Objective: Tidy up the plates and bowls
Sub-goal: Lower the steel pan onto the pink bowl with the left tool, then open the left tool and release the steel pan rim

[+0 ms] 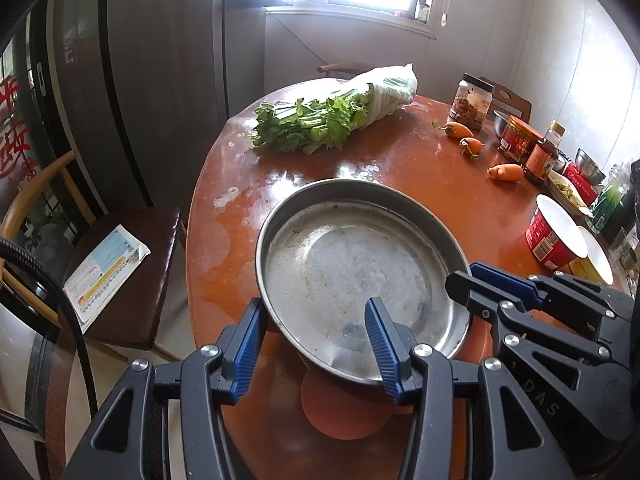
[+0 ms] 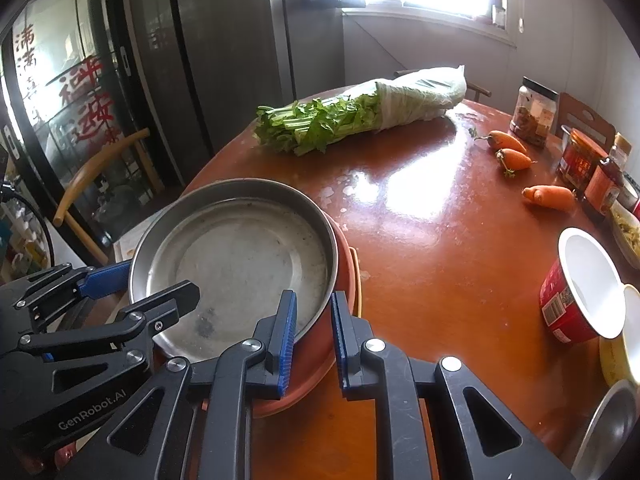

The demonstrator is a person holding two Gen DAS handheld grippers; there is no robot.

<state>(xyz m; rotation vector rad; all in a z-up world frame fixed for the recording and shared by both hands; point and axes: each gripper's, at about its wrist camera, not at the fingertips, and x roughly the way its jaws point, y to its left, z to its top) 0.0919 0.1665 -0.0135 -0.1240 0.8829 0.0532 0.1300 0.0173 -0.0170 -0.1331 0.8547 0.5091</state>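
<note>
Scuffed round steel plate point(image 1: 352, 264), tilted, atop orange plate point(image 2: 320, 364), near table's edge

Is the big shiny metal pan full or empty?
Empty. The round silver metal pan shows its bare, scuffed bottom in both views, with only small specks and stains; no food or dishes sit inside it.

A home dining room — round wooden table point(image 1: 400, 160) with celery point(image 1: 312, 120), carrots point(image 1: 506, 172), sauce jars point(image 1: 516, 138).
</note>
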